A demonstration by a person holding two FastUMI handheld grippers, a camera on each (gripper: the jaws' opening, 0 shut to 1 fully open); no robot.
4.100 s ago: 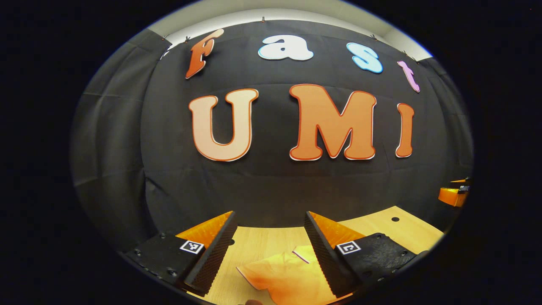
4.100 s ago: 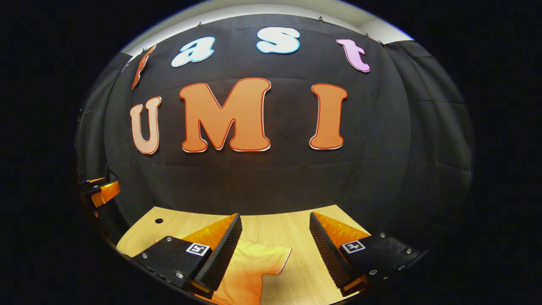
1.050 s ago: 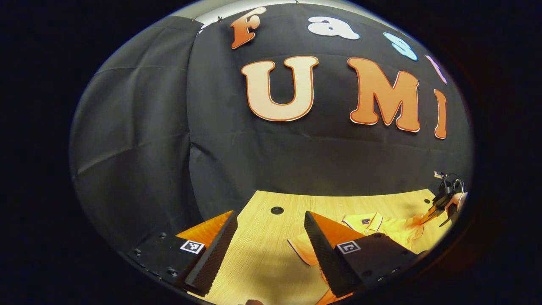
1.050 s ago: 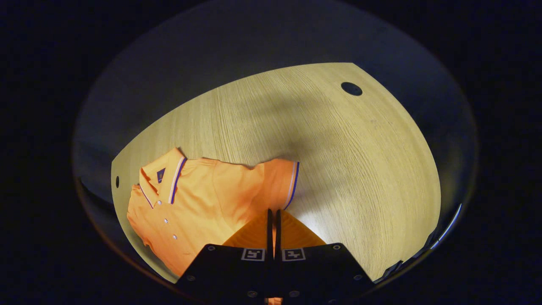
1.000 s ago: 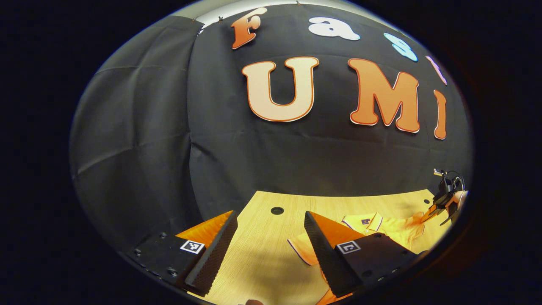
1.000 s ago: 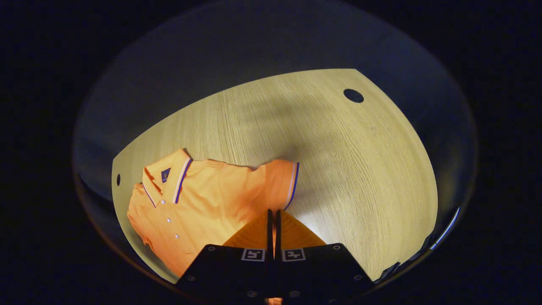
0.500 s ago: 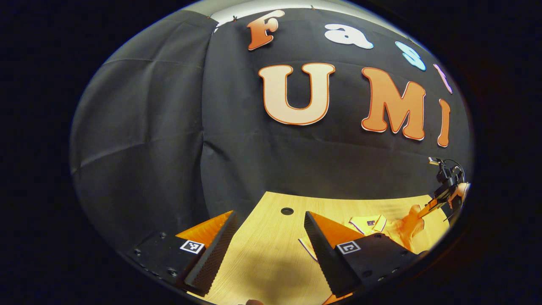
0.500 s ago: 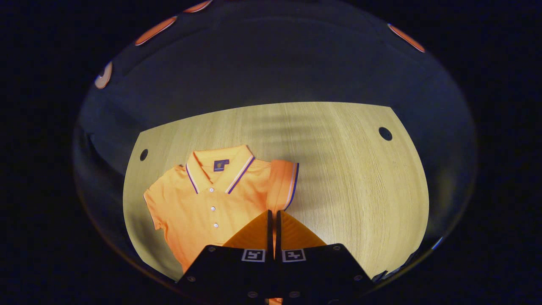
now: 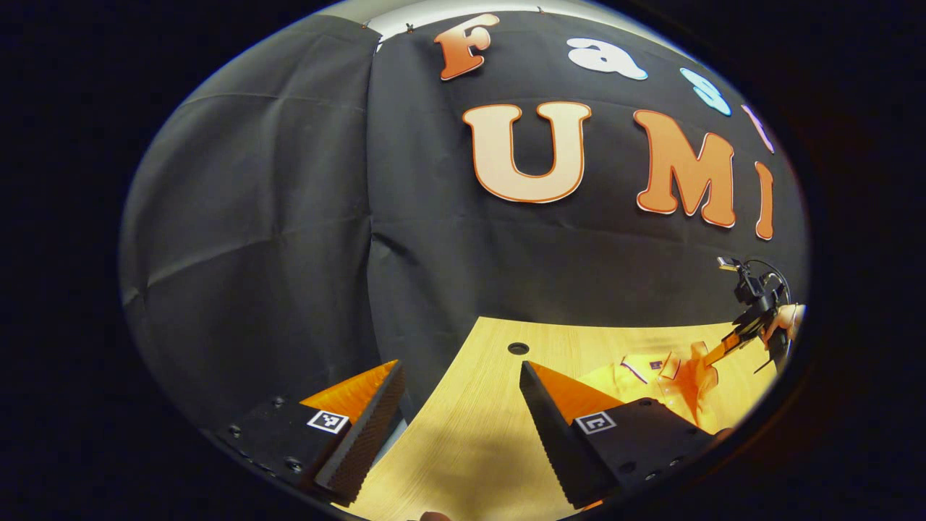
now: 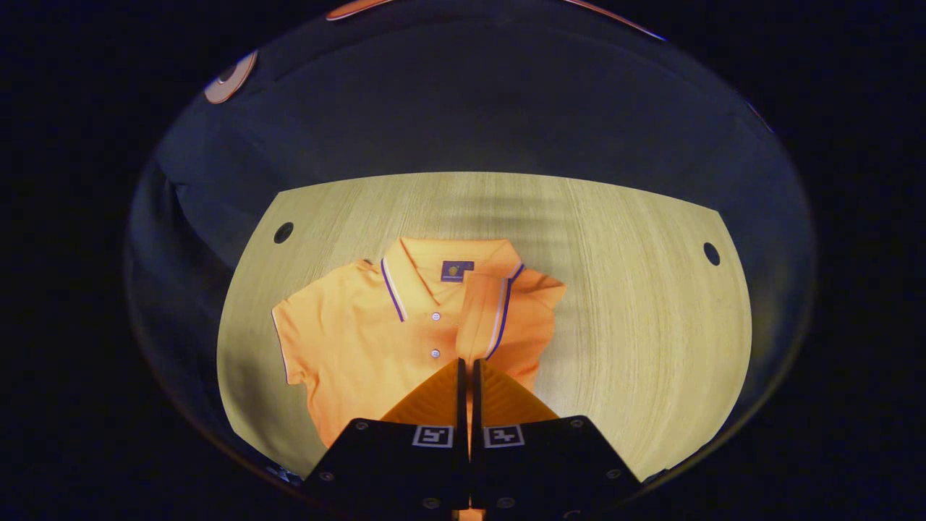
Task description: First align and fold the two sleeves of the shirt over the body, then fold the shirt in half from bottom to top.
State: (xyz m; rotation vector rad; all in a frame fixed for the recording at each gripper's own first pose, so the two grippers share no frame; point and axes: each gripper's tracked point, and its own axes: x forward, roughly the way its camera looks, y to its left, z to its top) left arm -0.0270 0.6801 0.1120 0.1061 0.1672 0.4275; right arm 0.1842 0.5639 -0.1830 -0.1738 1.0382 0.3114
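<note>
An orange polo shirt [image 10: 362,340] with striped collar trim lies front up on the wooden table [image 10: 636,325]. My right gripper [image 10: 466,362] is shut on the shirt's right-hand sleeve [image 10: 488,311], which is held up over the chest by the buttons. The other sleeve [image 10: 289,340] lies flat and spread out. In the left gripper view the shirt [image 9: 644,373] sits at the far right, with the right gripper [image 9: 716,353] and a hand [image 9: 785,318] lifting the sleeve. My left gripper [image 9: 459,369] is open over the table's left edge, holding nothing.
The table has a round hole [image 10: 283,232] at the back left and another hole [image 10: 712,253] at the back right. Black cloth walls close the booth behind and to the left. Bare wood [image 9: 470,434] lies between my left gripper and the shirt.
My right gripper, still shut on the sleeve, has carried it up and across onto the shirt's chest. The left gripper has drifted left, away from the shirt, staying open.
</note>
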